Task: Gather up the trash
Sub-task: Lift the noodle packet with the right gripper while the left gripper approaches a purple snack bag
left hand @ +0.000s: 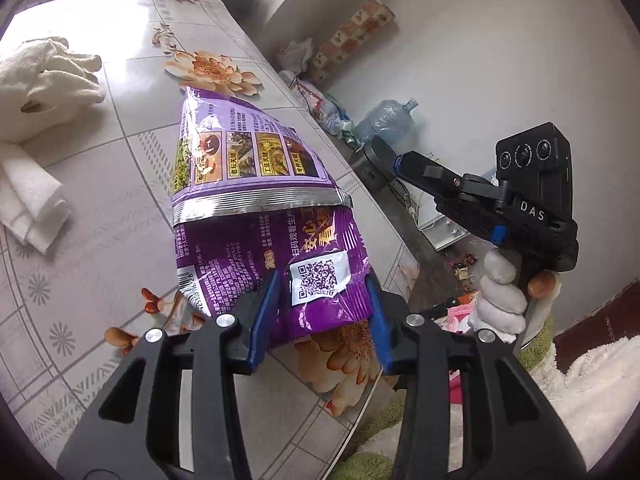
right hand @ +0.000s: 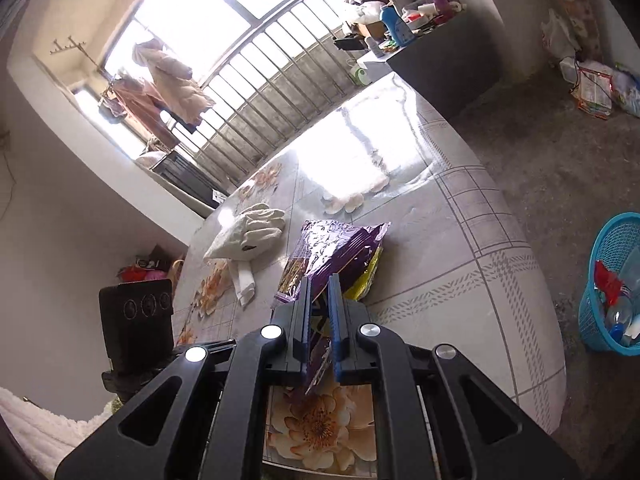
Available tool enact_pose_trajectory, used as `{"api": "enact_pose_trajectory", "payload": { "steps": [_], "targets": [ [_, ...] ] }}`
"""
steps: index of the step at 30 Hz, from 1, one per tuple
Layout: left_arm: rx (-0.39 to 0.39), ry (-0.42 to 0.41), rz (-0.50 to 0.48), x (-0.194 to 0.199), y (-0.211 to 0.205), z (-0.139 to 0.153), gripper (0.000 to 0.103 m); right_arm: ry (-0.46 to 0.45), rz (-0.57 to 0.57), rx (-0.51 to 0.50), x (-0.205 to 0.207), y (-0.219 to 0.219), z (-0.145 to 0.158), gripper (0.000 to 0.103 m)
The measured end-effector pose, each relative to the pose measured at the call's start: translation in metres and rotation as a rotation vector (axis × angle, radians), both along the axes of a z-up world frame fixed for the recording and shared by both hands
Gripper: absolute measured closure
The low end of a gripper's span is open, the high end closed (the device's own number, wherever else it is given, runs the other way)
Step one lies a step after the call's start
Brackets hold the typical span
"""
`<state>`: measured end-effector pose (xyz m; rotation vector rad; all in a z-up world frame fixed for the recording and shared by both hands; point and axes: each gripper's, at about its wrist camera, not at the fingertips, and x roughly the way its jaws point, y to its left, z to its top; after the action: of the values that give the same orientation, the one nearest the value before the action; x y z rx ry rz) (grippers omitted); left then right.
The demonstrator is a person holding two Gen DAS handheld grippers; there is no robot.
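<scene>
Left wrist view: the left gripper point(left hand: 320, 312) has its two blue pads point(left hand: 262, 320) set one on each side of the near end of a purple snack bag point(left hand: 248, 152), both pressing into the creased foil, so it grips the bag with its jaws fairly wide apart. The bag carries a white QR label just between the pads and stretches away over the flower-printed table point(left hand: 100, 200), its near end raised off the surface. Left of the bag, apart from it, lie a pair of white cotton gloves point(left hand: 44, 80) and a folded white cloth point(left hand: 32, 200). To the right, beyond the table edge, a white-gloved hand point(left hand: 500, 292) holds the other tool, seen side-on; whether its tips touch the bag cannot be told from here. A large clear water jug point(left hand: 384, 120) lies on the floor by the wall. In the right wrist view, the right gripper point(right hand: 320, 320) has its pads drawn close together with purple foil pinched between them. A yellow packet point(right hand: 368, 276) peeks out under the bag's right edge. A blue plastic basket point(right hand: 612, 280) holding bottles stands on the floor, well apart from the table.
</scene>
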<state>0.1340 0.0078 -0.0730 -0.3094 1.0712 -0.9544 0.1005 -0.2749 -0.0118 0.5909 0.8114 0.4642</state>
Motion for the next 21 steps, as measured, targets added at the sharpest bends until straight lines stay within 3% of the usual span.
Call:
{"api": "enact_pose_trajectory", "payload": {
  "steps": [3,7,13,17,21],
  "targets": [
    [0.005,-0.003,-0.029,-0.006,0.0,-0.001,0.054,0.006,0.067,0.015,0.01,0.02,0.0,0.094],
    [0.022,-0.006,-0.055,-0.011,-0.001,-0.002,0.05,0.126,0.133,-0.049,0.035,0.053,-0.026,0.094],
    [0.004,-0.046,-0.051,-0.023,0.025,0.014,0.045,0.206,0.132,-0.048,0.039,0.056,-0.055,0.094],
    [-0.048,-0.069,0.032,-0.019,0.055,0.029,0.044,0.213,0.137,-0.055,0.038,0.055,-0.061,0.096],
    [-0.005,-0.025,0.152,0.001,0.069,0.023,0.044,0.221,0.157,-0.06,0.039,0.056,-0.062,0.098]
  ]
}}
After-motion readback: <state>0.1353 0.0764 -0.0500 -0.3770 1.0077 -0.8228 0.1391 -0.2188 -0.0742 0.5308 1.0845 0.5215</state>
